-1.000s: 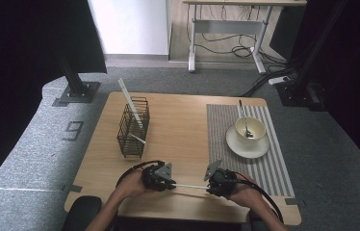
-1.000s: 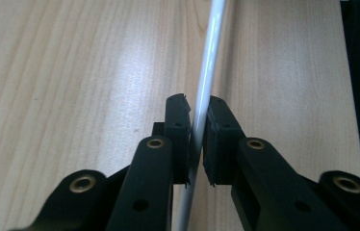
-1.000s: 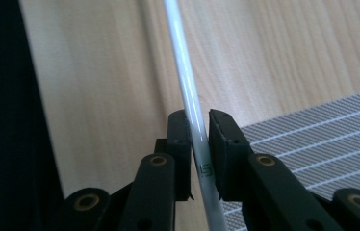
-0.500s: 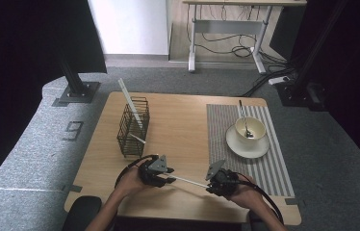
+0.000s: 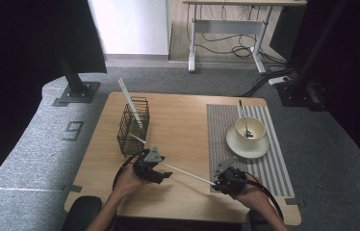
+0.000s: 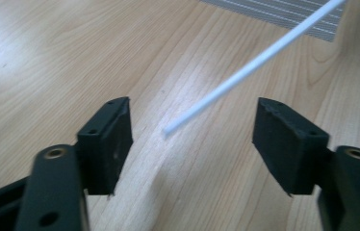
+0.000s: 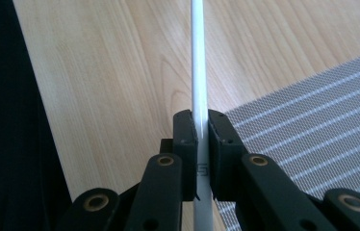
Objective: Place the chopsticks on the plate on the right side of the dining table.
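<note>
A thin white stick [image 5: 187, 174] slants over the wooden table [image 5: 183, 120] near its front edge. My right gripper [image 5: 218, 182] is shut on its right end; in the right gripper view the pads [image 7: 186, 139] clamp the stick [image 7: 197, 57] tightly. At the left, my left gripper [image 5: 166, 173] is open, and its jaws have just been opening. In the left gripper view the stick's free tip [image 6: 168, 131] hangs between the parted jaws of the left gripper [image 6: 192, 139], touching neither pad.
A black wire basket [image 5: 132, 126] stands behind the left gripper with another white stick [image 5: 130, 103] leaning out of it. A cup [image 5: 250, 129] with a spoon [image 5: 243, 115] sits on a saucer [image 5: 248, 149] on the striped placemat [image 5: 274, 166] at the right.
The left gripper's jaws have opened and let go of the stick's left end. That hand has shifted left and slightly away from the table's front edge. The right gripper keeps its hold.
</note>
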Action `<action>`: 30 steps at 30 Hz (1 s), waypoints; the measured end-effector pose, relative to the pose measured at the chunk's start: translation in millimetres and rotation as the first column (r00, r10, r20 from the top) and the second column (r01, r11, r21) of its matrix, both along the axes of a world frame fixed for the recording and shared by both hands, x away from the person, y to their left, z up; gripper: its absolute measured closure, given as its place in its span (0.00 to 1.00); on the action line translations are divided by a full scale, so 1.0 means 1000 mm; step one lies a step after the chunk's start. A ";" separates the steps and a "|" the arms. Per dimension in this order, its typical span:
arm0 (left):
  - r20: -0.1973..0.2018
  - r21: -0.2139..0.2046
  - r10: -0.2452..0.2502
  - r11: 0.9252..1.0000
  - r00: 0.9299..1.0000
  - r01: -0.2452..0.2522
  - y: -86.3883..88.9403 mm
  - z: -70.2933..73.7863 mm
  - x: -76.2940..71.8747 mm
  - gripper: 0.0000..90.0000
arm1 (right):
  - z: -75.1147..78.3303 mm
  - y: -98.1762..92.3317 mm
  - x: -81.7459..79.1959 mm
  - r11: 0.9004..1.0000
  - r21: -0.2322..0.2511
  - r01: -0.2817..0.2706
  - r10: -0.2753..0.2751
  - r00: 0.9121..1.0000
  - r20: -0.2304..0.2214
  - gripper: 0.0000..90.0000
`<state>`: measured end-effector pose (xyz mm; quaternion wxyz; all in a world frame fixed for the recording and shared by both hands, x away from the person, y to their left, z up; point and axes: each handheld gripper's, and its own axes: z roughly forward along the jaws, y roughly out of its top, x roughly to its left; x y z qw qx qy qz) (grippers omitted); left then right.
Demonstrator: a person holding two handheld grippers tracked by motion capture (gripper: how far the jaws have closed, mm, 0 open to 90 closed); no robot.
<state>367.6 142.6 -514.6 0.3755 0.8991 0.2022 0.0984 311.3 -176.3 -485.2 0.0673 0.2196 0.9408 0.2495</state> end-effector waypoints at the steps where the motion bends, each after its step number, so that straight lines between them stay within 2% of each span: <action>1: -0.006 -0.002 0.006 1.000 1.000 -0.006 0.001 0.000 0.001 0.29 | 0.001 -0.002 0.000 1.000 0.003 0.009 -0.009 1.000 0.005 0.92; 8: -0.063 -0.053 0.034 0.998 0.997 -0.037 0.007 -0.006 0.004 0.20 | 0.007 -0.020 -0.001 0.996 0.033 0.081 -0.082 0.996 0.029 0.92; 14: -0.117 -0.043 0.040 0.998 0.992 -0.046 0.006 -0.019 0.006 0.16 | 0.014 -0.034 0.000 0.989 0.069 0.130 -0.134 0.989 0.055 0.92; 19: -0.124 -0.005 0.060 0.998 0.990 -0.061 0.004 -0.028 0.007 0.11 | 0.020 -0.048 0.003 0.979 0.097 0.181 -0.189 0.980 0.070 0.92; 24: -0.116 0.029 0.071 0.997 0.991 -0.068 0.000 -0.035 0.008 0.01 | 0.023 -0.063 0.009 0.961 0.124 0.248 -0.259 0.962 0.081 0.92; 30: -0.110 0.049 0.071 0.997 0.991 -0.065 -0.002 -0.040 0.008 0.01 | 0.022 -0.083 0.021 0.929 0.139 0.343 -0.357 0.929 0.094 0.92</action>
